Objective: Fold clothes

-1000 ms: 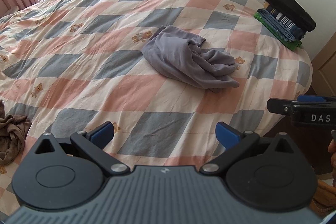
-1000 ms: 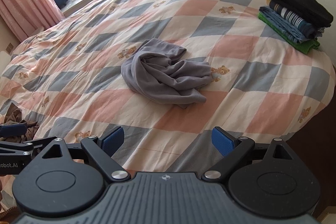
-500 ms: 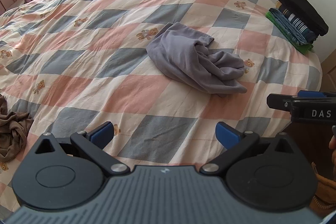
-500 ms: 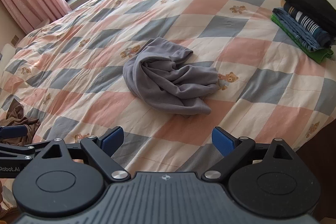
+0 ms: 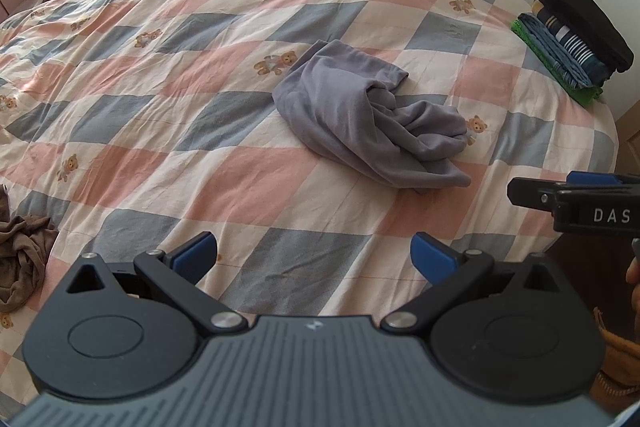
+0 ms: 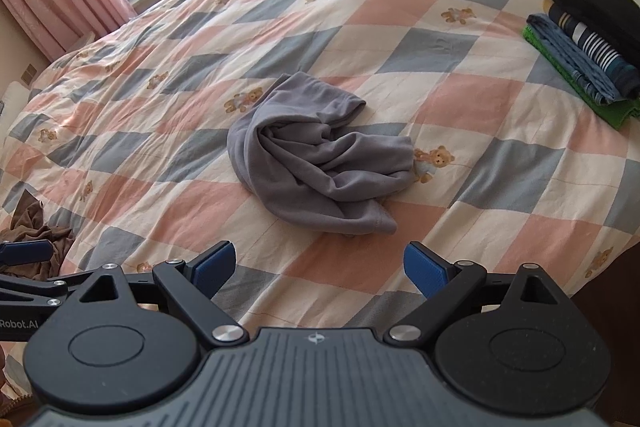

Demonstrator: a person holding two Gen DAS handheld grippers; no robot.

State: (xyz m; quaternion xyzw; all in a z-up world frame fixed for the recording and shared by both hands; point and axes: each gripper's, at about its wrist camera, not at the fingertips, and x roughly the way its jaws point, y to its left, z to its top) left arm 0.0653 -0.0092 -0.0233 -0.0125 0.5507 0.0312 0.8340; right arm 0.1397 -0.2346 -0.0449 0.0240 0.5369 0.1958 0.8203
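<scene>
Grey garment (image 5: 368, 123) lies crumpled mid-bed (image 5: 160, 107); soft, light, likely floppy. Hem edge (image 6: 360, 223) is best pinched. Left tongs (image 5: 314, 255) and right tongs (image 6: 320, 265) are held apart, empty.

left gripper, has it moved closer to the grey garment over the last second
Yes. The left gripper has advanced over the checked quilt toward the crumpled grey garment, which now sits larger and nearer its open jaws.

The grey garment (image 6: 316, 163) looks like soft, matt brushed cloth, heavily creased. The quilt (image 6: 460, 99) under it is thin, wrinkled cotton-like fabric. The right tongs (image 6: 320, 265) have matt black plastic arms, textured blue pads (image 6: 426, 269) and shiny metal rivets.
</scene>
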